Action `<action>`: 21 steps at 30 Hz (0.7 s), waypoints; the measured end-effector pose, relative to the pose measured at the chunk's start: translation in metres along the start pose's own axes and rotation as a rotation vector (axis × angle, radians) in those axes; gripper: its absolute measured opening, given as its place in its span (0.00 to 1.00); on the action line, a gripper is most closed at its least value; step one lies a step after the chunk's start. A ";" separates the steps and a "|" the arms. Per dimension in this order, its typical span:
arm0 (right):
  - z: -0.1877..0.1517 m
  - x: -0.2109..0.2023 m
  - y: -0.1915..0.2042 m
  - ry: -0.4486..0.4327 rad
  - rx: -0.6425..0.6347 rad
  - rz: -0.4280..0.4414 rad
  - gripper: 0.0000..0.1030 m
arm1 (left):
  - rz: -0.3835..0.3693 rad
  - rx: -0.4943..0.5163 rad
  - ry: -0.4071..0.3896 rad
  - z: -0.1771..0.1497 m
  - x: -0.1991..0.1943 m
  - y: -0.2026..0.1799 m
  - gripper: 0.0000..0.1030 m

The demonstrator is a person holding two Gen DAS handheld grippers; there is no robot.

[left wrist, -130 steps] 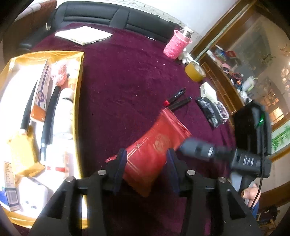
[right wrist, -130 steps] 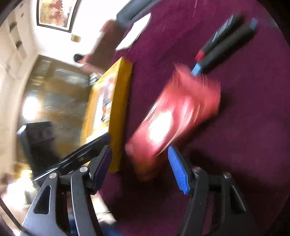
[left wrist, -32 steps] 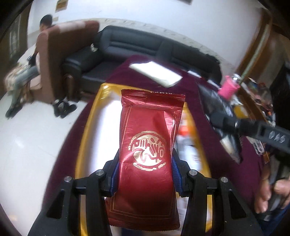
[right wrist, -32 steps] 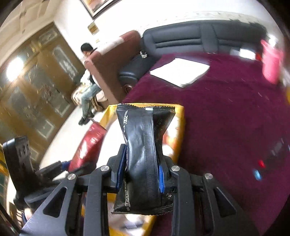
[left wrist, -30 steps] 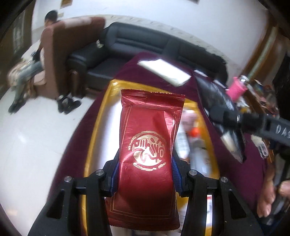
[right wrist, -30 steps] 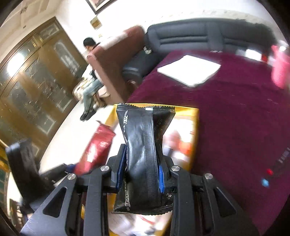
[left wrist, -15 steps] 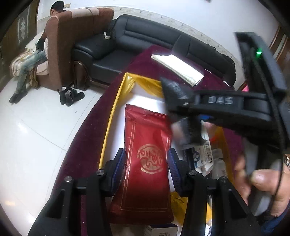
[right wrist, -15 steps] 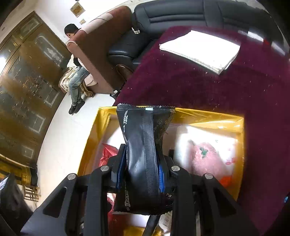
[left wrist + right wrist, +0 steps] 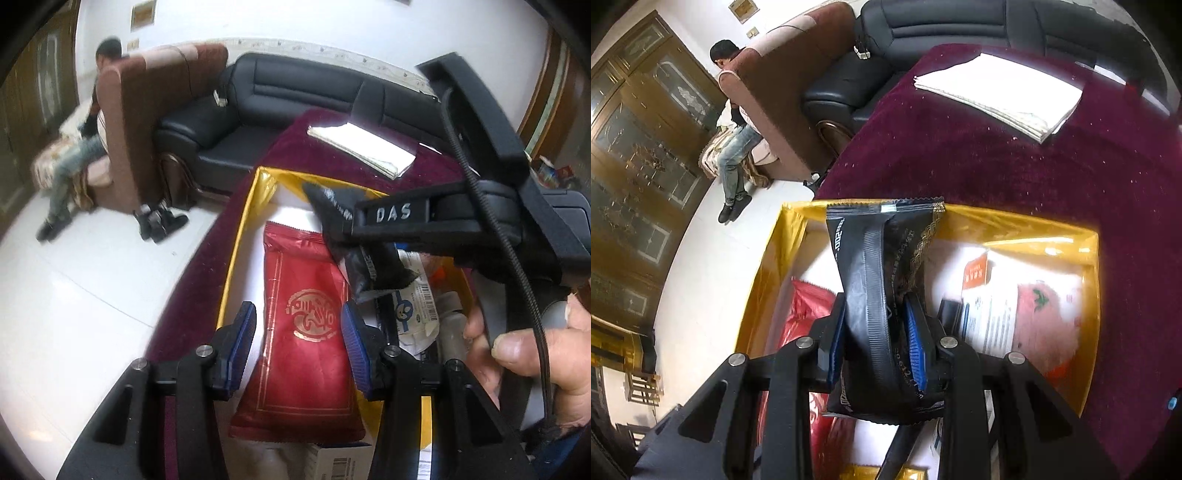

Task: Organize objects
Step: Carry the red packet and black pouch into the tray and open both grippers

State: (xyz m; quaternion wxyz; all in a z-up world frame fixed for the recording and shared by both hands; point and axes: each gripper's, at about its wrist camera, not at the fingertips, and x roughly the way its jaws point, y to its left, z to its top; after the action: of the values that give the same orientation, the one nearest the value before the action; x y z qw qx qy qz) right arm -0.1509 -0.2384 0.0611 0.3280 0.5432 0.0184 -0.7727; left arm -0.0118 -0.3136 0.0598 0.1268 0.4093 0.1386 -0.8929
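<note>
A red foil pouch point(image 9: 306, 332) lies flat in the gold tray point(image 9: 236, 258), along its left side. My left gripper point(image 9: 297, 328) hangs open just above it, and white tray floor shows between the left pad and the pouch. My right gripper point(image 9: 875, 332) is shut on a black pouch point(image 9: 871, 295), held upright over the tray's point(image 9: 1015, 225) far end. In the left wrist view that black pouch point(image 9: 373, 273) hangs just right of the red one. The red pouch point(image 9: 801, 314) also shows left of the right gripper.
A white box with an orange label point(image 9: 982, 306) and a pink packet point(image 9: 1045, 314) lie in the tray's right half. Folded white paper point(image 9: 997, 96) rests on the maroon cloth point(image 9: 960, 155) beyond. A hand point(image 9: 535, 343) holds the right gripper. A person point(image 9: 735, 129) sits near the black sofa point(image 9: 295, 96).
The red pouch, held up in my left gripper a second ago, now lies in the tray out of the grip. My right gripper brought the black pouch over the tray and lower.
</note>
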 end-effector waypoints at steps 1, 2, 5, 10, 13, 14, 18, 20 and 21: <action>-0.002 0.000 0.000 0.006 -0.002 0.000 0.26 | 0.010 0.005 -0.009 -0.002 -0.002 -0.001 0.41; -0.005 0.001 0.000 0.008 -0.001 -0.006 0.26 | 0.018 0.012 -0.015 -0.003 -0.004 -0.002 0.41; -0.009 -0.001 0.002 0.002 -0.002 -0.011 0.26 | 0.037 0.030 -0.028 -0.007 -0.010 -0.006 0.41; -0.015 -0.010 0.007 -0.015 -0.028 -0.029 0.26 | 0.043 0.049 -0.041 -0.010 -0.019 -0.006 0.41; -0.017 -0.018 0.006 -0.029 -0.024 -0.030 0.26 | 0.050 0.055 -0.049 -0.011 -0.025 -0.008 0.41; -0.019 -0.021 0.006 -0.026 -0.024 -0.025 0.26 | 0.050 0.057 -0.050 -0.011 -0.026 -0.009 0.41; -0.026 -0.032 0.002 -0.035 -0.019 -0.008 0.26 | 0.048 0.064 -0.047 -0.014 -0.030 -0.014 0.41; -0.030 -0.038 0.000 -0.039 -0.004 0.014 0.26 | 0.049 0.068 -0.048 -0.015 -0.031 -0.017 0.41; -0.033 -0.041 -0.003 -0.044 0.006 0.031 0.26 | 0.051 0.071 -0.049 -0.016 -0.033 -0.019 0.41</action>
State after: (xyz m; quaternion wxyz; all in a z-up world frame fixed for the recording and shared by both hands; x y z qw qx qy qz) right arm -0.1177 -0.2031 0.0819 0.3387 0.5273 0.0007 -0.7793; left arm 0.0136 -0.2865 0.0775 0.1383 0.3950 0.0931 -0.9034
